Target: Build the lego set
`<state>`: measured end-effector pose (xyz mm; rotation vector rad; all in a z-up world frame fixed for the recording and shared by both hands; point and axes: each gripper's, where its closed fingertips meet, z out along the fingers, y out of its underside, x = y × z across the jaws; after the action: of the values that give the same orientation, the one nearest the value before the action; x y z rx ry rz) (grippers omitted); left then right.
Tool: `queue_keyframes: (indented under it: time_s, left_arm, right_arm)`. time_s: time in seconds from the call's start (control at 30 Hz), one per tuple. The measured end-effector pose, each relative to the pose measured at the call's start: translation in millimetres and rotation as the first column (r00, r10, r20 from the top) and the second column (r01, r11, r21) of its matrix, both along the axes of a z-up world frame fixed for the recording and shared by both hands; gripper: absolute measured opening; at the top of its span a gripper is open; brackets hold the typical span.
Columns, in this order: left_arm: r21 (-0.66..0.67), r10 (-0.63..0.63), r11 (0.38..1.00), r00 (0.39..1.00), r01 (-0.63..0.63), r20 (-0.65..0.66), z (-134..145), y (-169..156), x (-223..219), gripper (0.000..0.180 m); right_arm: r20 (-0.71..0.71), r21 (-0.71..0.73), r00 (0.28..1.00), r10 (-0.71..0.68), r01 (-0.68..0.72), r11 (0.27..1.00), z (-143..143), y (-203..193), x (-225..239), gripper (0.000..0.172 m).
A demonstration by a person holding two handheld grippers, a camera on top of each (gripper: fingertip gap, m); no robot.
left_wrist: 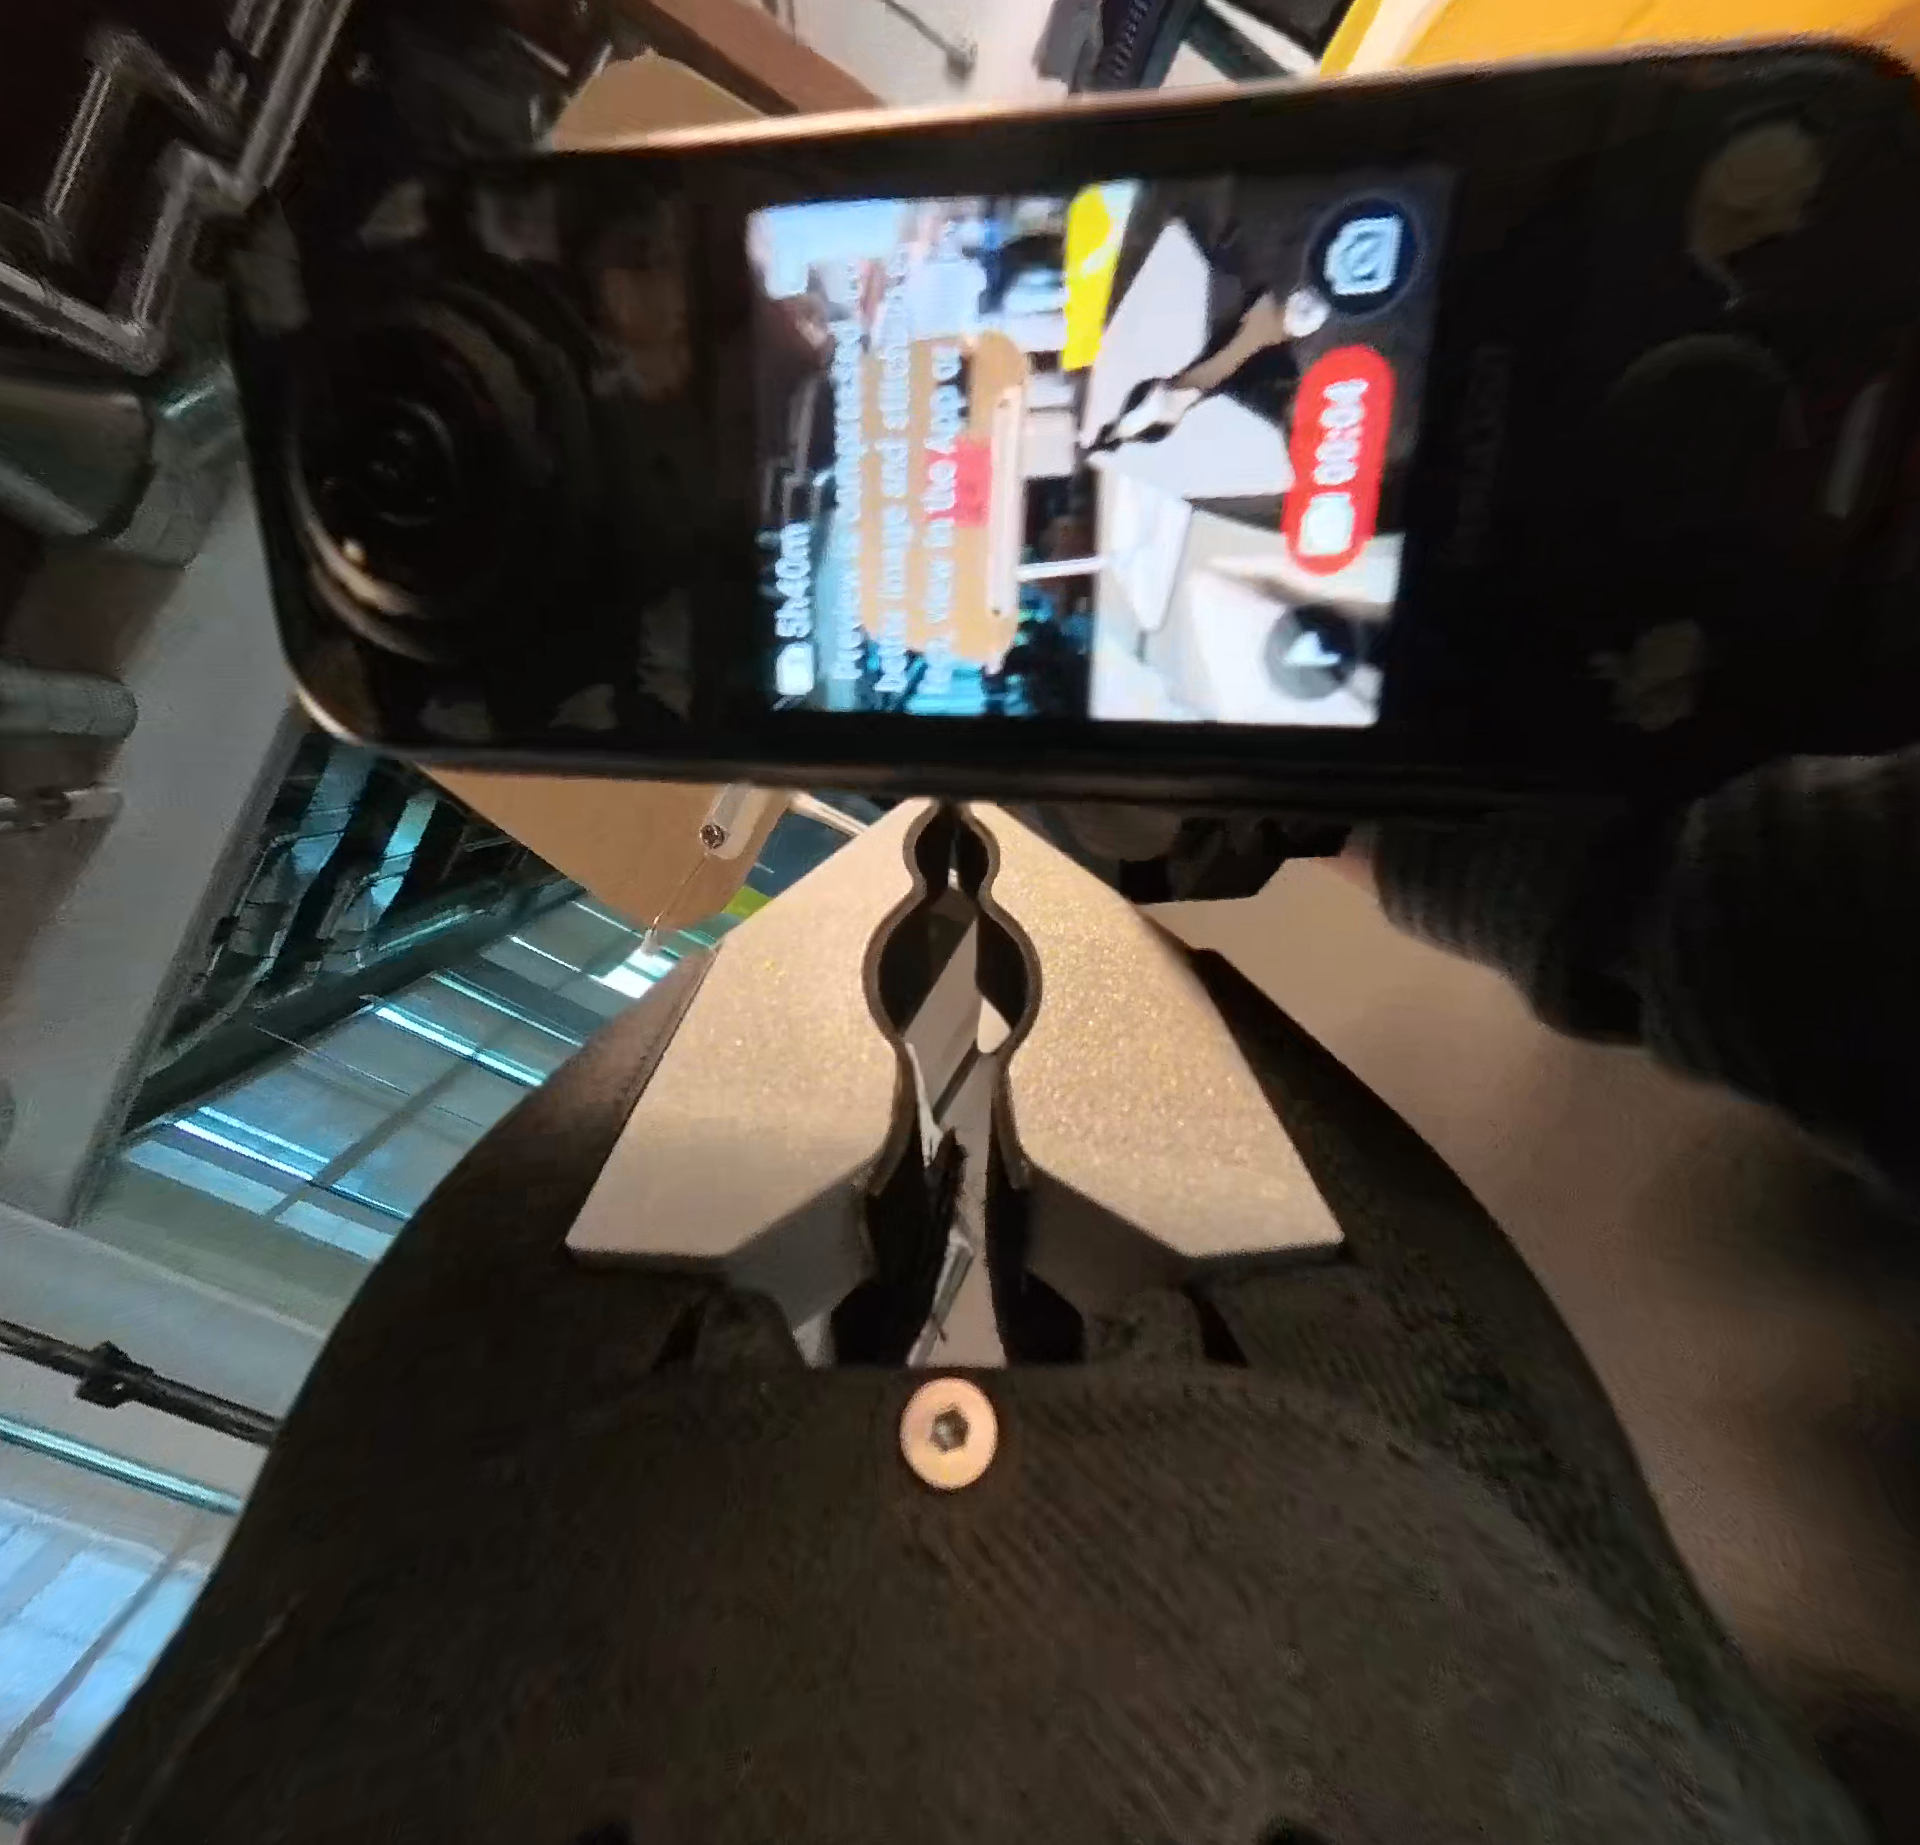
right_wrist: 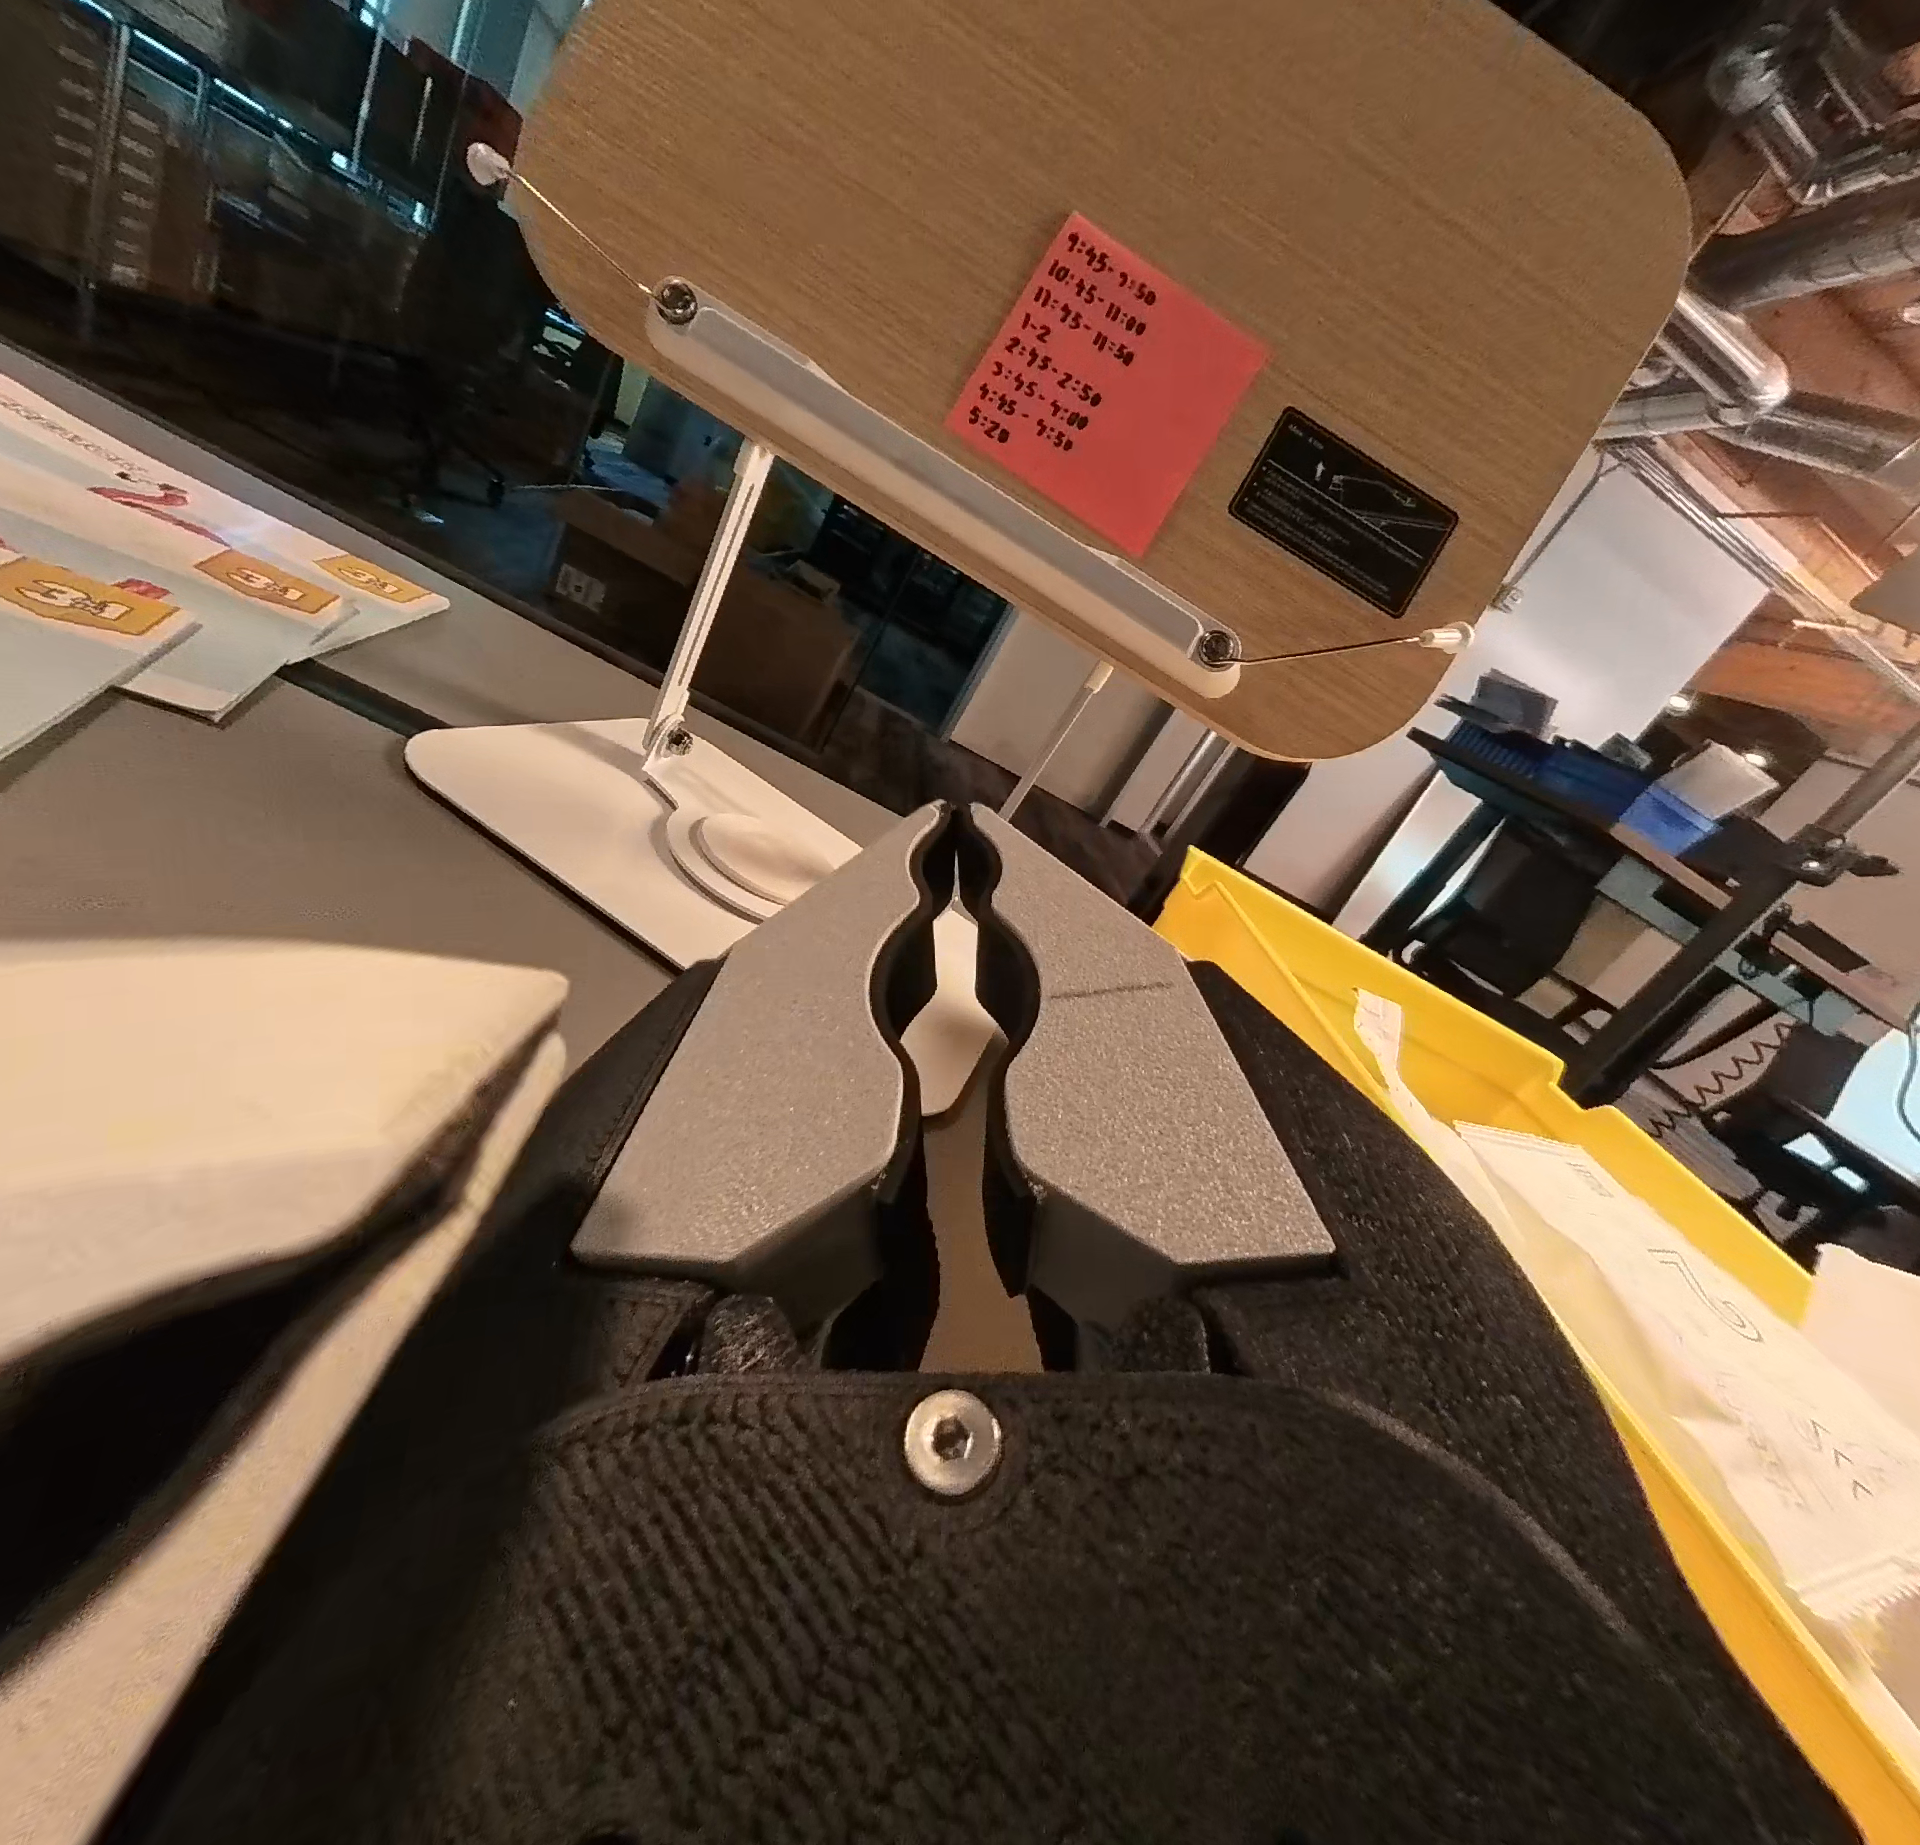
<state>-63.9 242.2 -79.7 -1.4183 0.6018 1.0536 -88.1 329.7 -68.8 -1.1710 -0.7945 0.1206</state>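
In the left wrist view my left gripper (left_wrist: 951, 821) is shut, its grey fingers (left_wrist: 790, 1047) meeting at the tips with nothing between them. A black camera with a lit screen (left_wrist: 644, 424) is held across the view just beyond the tips by a hand in a dark glove (left_wrist: 1714, 943). In the right wrist view my right gripper (right_wrist: 961, 816) is shut and empty, low over a grey table (right_wrist: 208, 860). It points at a wooden board (right_wrist: 1039, 185) on a white stand (right_wrist: 561, 787). The board carries a pink sticky note (right_wrist: 1107, 382) and a black label (right_wrist: 1340, 512).
A yellow bin (right_wrist: 1403, 1016) with white packets (right_wrist: 1662, 1328) lies right of my right gripper. A beige box flap (right_wrist: 208, 1120) is close on its left. Printed cards (right_wrist: 208, 600) lie at the table's far left. The wooden board's corner (left_wrist: 613, 839) shows under the camera. The grippers' ends are close to 9 cm from one another.
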Motion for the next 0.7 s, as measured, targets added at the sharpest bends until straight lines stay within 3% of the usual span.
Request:
queue_keyframes:
  time_s: [0.23,0.37,0.57,0.7]
  left_arm:
    - [0.006,-0.002,1.000,1.000,0.002,-0.028,1.1,0.4,3.0,0.000]
    - [0.034,-0.005,0.999,1.000,0.004,0.024,5.2,-2.4,-1.4,0.000]
    - [0.160,-0.084,0.986,0.960,0.042,0.266,19.2,-19.2,-22.6,0.000]
    - [0.230,-0.097,0.973,0.946,0.025,0.310,25.0,-27.1,-37.1,0.003]
  right_arm:
    - [-0.005,-0.015,1.000,0.006,-0.006,1.000,-1.3,1.0,0.3,0.000]
    - [-0.022,-0.029,0.999,0.025,-0.025,0.999,-1.4,-0.2,0.9,0.000]
    - [-0.095,0.003,0.963,0.252,-0.253,0.967,8.8,-34.9,-5.9,0.000]
    - [-0.151,0.043,0.916,0.371,-0.369,0.928,17.9,-62.9,-0.1,0.000]
